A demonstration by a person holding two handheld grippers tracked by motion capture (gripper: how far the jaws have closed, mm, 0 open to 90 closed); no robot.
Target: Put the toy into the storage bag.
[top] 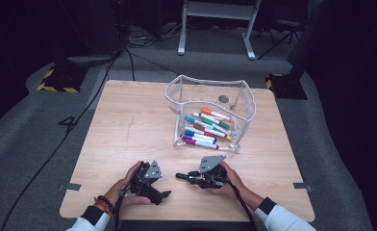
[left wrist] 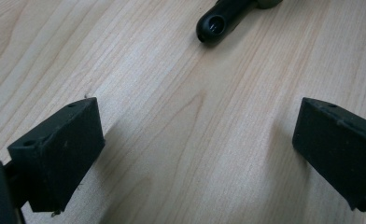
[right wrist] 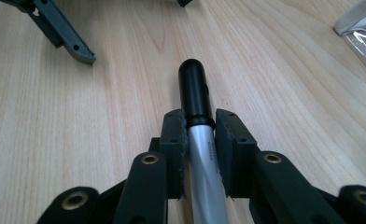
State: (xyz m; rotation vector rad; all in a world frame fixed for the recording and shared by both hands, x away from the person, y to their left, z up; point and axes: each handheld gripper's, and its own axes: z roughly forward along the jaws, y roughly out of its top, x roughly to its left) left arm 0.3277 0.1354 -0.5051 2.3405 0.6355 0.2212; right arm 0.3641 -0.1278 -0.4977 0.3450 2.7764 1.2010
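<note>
High view shows the wooden table with a clear plastic pouch standing open toward its far side, its mouth facing up so that markers can be dropped in; a heap of coloured markers already lies across its floor. Near the front edge the person's two hands rest low on the table, well apart from the pouch. The right tool points left toward its partner, and the right gripper view shows why: its jaws are clamped on the silver barrel of a black-capped marker, cap end sticking forward. The left tool has its jaws spread wide over bare wood, holding nothing, with the marker's cap near its front, probably ready to take or steady it.
</note>
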